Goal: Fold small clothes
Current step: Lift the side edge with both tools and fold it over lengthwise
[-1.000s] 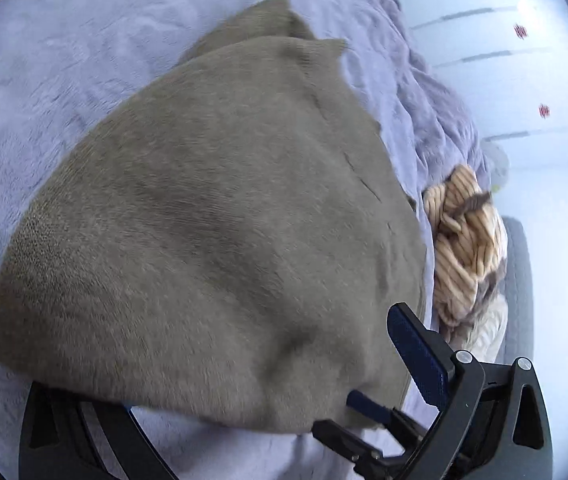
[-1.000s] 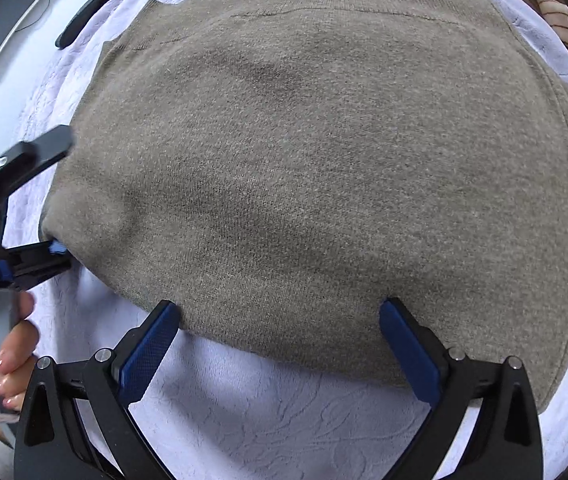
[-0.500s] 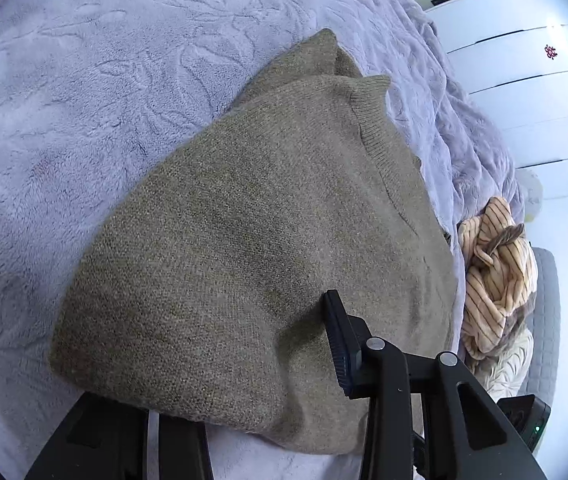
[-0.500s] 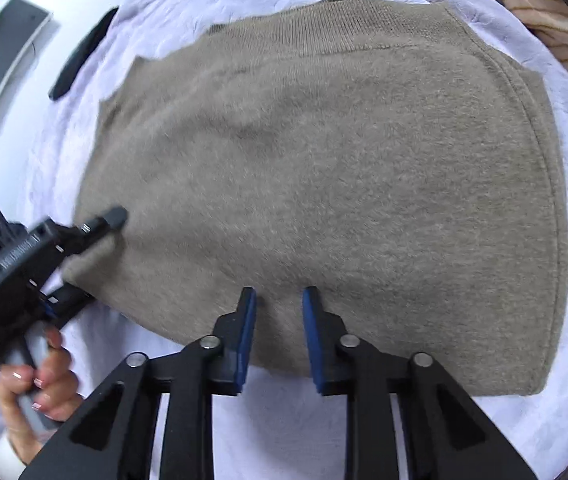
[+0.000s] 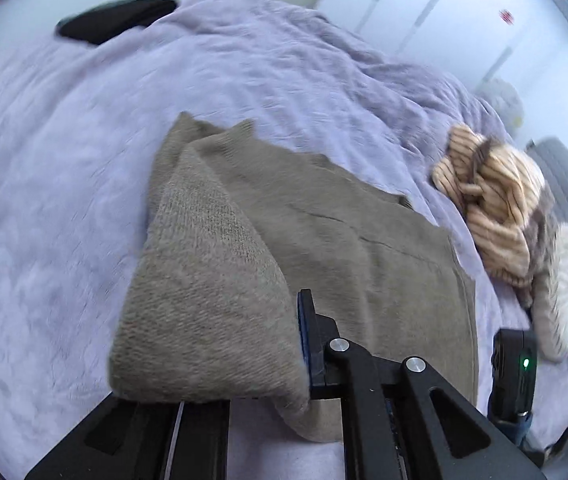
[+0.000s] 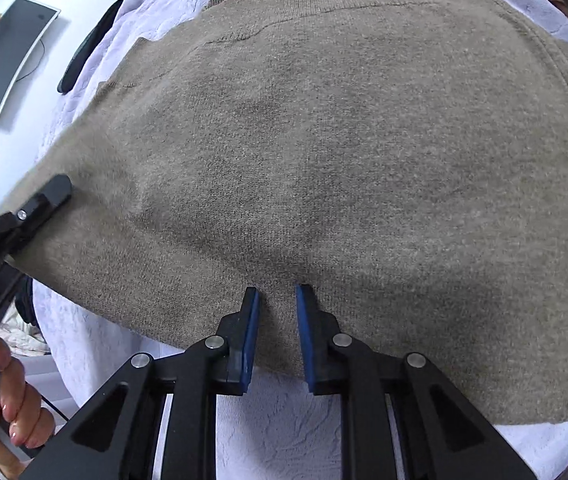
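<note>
Brown sweater [image 6: 343, 168] on lilac bedspread [image 5: 64, 160]: fold begun, not finished.

Left gripper [image 5: 303, 344] is closed on the near-left edge, lifted and turned over; right gripper [image 6: 276, 332] pinches the near hem, a narrow gap between its pads. Most of the sweater lies flat; carrying the edge across and squaring up remain. A striped garment [image 5: 491, 208] waits nearby. A second ago both grippers stood wide open at the hem; half a second ago they clamped, cloth flat.
</note>
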The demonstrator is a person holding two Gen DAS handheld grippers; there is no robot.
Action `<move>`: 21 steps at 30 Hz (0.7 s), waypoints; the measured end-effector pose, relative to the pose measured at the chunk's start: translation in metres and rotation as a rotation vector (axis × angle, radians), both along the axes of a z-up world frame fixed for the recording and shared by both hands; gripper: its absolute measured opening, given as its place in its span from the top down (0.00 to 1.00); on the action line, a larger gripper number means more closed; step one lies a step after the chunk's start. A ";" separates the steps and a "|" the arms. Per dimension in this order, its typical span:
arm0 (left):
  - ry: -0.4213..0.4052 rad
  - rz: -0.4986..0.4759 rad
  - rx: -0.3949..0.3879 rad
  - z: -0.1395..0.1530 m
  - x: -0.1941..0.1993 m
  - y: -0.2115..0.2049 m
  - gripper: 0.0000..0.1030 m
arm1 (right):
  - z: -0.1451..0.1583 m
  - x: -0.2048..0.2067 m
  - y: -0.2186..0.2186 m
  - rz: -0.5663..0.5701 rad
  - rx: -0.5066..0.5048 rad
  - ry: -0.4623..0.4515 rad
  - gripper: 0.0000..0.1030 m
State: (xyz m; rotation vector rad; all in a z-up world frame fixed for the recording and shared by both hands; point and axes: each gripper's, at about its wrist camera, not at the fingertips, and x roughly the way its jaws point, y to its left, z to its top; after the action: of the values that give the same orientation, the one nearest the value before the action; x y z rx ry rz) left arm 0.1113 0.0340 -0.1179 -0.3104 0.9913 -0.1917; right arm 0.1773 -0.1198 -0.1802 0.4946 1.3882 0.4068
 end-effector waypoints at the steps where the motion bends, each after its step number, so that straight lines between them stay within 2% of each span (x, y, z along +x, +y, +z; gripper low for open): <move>1: -0.003 -0.019 0.016 0.001 0.001 -0.006 0.87 | 0.003 -0.003 -0.004 0.001 0.010 0.003 0.81; 3: -0.002 -0.044 0.036 0.001 0.004 -0.012 0.87 | 0.005 -0.005 -0.015 -0.002 0.056 0.020 0.80; 5: -0.008 -0.059 0.056 0.001 0.005 -0.013 0.87 | 0.012 -0.001 -0.029 -0.004 0.111 0.038 0.74; 6: -0.011 -0.066 0.065 0.001 0.005 -0.015 0.87 | 0.018 0.003 -0.037 -0.003 0.127 0.038 0.74; 7: -0.015 -0.074 0.074 0.002 0.005 -0.016 0.87 | 0.027 0.009 -0.043 0.009 0.139 0.026 0.67; 8: -0.020 -0.084 0.085 0.001 0.004 -0.018 0.87 | 0.034 0.018 -0.044 0.022 0.141 0.014 0.50; 10: -0.028 -0.099 0.104 0.000 0.003 -0.021 0.87 | 0.056 0.040 -0.043 0.077 0.132 -0.021 0.26; 15: -0.055 -0.133 0.150 -0.004 -0.002 -0.025 0.87 | 0.103 0.094 0.008 0.272 0.143 -0.078 0.25; 18: -0.080 -0.169 0.191 -0.006 -0.008 -0.029 0.87 | 0.116 0.122 0.051 0.401 0.141 -0.032 0.22; 21: -0.106 -0.206 0.228 -0.009 -0.013 -0.034 0.87 | 0.120 0.139 0.096 0.539 0.098 0.007 0.22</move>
State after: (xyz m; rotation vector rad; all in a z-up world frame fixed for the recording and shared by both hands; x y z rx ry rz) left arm 0.0982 0.0004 -0.1264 0.0115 0.9292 -0.2768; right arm 0.3167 -0.0241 -0.0601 0.1922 1.5059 0.9126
